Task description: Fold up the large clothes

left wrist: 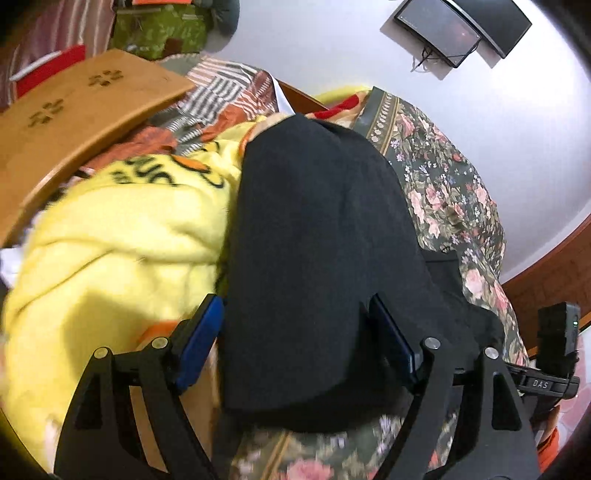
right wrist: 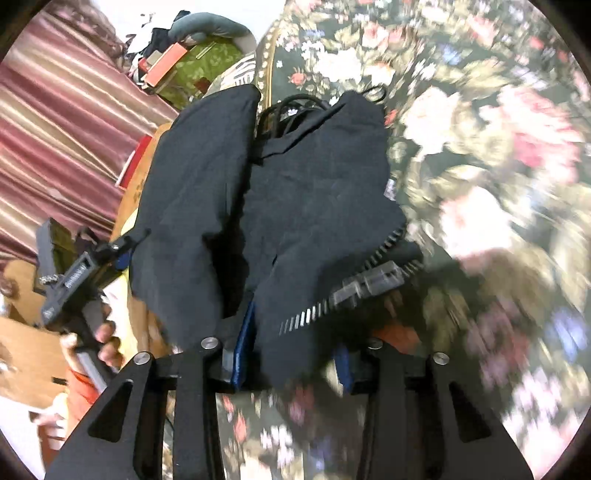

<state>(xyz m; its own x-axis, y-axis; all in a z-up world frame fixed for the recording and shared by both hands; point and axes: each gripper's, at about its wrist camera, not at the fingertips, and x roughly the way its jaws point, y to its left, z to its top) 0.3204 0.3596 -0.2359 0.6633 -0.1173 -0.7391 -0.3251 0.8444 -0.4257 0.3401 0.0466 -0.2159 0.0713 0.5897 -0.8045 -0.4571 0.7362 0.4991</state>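
Note:
A black garment (left wrist: 314, 236) hangs between the blue pads of my left gripper (left wrist: 295, 332), whose jaws stand wide apart with the cloth draped between and over them. In the right wrist view the same black garment (right wrist: 288, 192), with a zipper (right wrist: 369, 280) along its edge, lies bunched between the fingers of my right gripper (right wrist: 291, 354). The left gripper (right wrist: 92, 266) also shows at the left of that view, held by a hand, touching the garment's left edge.
A floral bedspread (left wrist: 443, 192) (right wrist: 480, 147) lies under the garment. A yellow fleece blanket (left wrist: 122, 229) is at the left, beside a wooden board (left wrist: 66, 122). Striped curtain (right wrist: 55, 129), green box (right wrist: 195, 62), and a wall device (left wrist: 450, 29) stand beyond.

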